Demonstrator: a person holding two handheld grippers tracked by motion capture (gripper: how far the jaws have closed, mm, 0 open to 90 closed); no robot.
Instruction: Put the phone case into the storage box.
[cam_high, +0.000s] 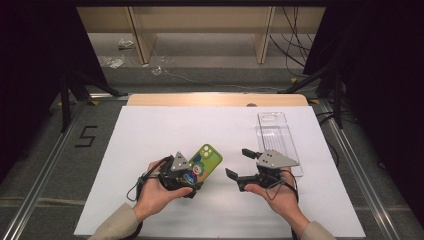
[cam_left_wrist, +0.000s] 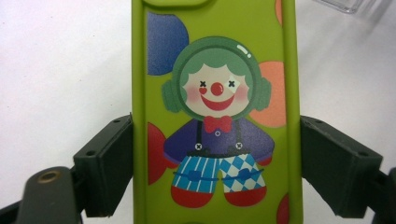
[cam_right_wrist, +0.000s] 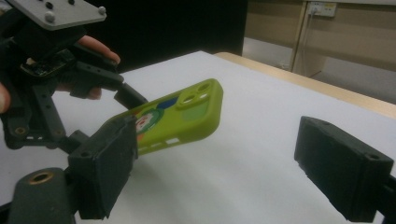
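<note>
Phone case (cam_high: 204, 165), green with a clown print, is sitting pinched across its long edges by the left gripper (cam_left_wrist: 217, 163), lifted off the white table (cam_high: 150, 140) and tilting upward. Right gripper (cam_high: 240, 167) is hovering just beside it, jaws spread, nothing between them. Clear plastic tray (cam_high: 277, 137) is lying well apart at far right. Judging the handover: right jaws should be closing on the free camera end (cam_right_wrist: 196, 100), square to the edges, before the left is letting go. Soft case is likely flexing, so go gently.
</note>
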